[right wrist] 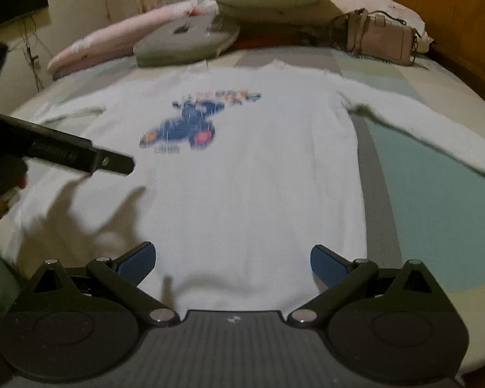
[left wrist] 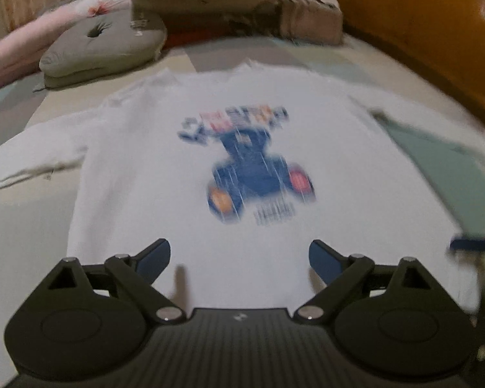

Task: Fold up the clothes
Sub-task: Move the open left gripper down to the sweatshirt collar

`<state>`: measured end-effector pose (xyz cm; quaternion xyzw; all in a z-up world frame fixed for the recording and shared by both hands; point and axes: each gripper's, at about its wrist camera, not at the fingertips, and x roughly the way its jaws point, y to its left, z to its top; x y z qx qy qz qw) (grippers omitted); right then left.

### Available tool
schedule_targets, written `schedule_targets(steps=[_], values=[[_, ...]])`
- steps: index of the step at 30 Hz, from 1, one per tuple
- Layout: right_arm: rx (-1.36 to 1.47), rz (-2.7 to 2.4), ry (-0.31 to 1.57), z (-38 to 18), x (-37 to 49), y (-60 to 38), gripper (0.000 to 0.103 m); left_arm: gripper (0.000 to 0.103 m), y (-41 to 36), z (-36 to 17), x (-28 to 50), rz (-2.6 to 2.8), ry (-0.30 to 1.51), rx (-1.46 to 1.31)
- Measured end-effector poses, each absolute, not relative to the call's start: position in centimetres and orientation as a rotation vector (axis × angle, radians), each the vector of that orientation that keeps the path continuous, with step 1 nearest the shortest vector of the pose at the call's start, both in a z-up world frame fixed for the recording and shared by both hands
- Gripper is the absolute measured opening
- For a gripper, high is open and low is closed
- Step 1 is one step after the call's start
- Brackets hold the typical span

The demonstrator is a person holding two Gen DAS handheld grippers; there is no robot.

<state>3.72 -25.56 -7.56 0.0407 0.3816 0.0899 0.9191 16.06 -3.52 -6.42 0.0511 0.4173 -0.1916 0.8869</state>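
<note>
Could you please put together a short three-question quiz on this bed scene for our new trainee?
1. True or false: the white shirt lies spread flat with both sleeves out.
2. The left gripper is: A) shut on the hem, B) open above the shirt, C) out of sight.
3. What stands on the bed beyond the shirt's right sleeve?

Key: 1 true. 2 B. 3 a pale handbag; the right gripper is open too.

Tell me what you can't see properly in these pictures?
- Print on the white shirt: motion blur in both views makes its words unreadable.
- Shirt's left sleeve: cut off by the left wrist view's edge.
- Shirt's bottom hem: hidden behind the right tool and the left tool.
- Pink bag: details small and blurred.
</note>
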Motion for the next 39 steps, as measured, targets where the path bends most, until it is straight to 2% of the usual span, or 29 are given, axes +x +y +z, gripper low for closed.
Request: schedule_targets(steps=[5,10,19,23,30,34,39], values=[[0.037,0.186,0.756,-6.5,8.2,-24.4,0.103,0.092,-4.0,-6.2,24.3,-0.372,0.867,0.013],[0.031,0.200,0.760,-7.3,11.9,-23.3,0.103,0.092,-5.7,-9.3,30.8,-0.390,0.941,-0.047],[0.093,0.232,0.809,-9.8,13.2,-23.6,0.103,0.093,-5.1,-11.3,39.1,-0.214,0.834,0.000],[0.075,0.232,0.813,-9.8,13.1,-23.4,0.103,0.092,-4.5,-10.0,39.7,-0.233,0.863,-0.056],[0.076,0.231,0.816,-9.8,13.2,-23.5,0.103,0.093,-0.6,-6.9,41.8,-0.362,0.868,-0.314],[0.075,0.234,0.817,-9.8,13.3,-23.5,0.103,0.093,-0.8,-9.8,45.7,-0.325,0.988,-0.366],[0.042,0.240,0.807,-10.1,13.2,-23.3,0.103,0.097,-1.5,-10.6,48.1,-0.303,0.908,-0.324]])
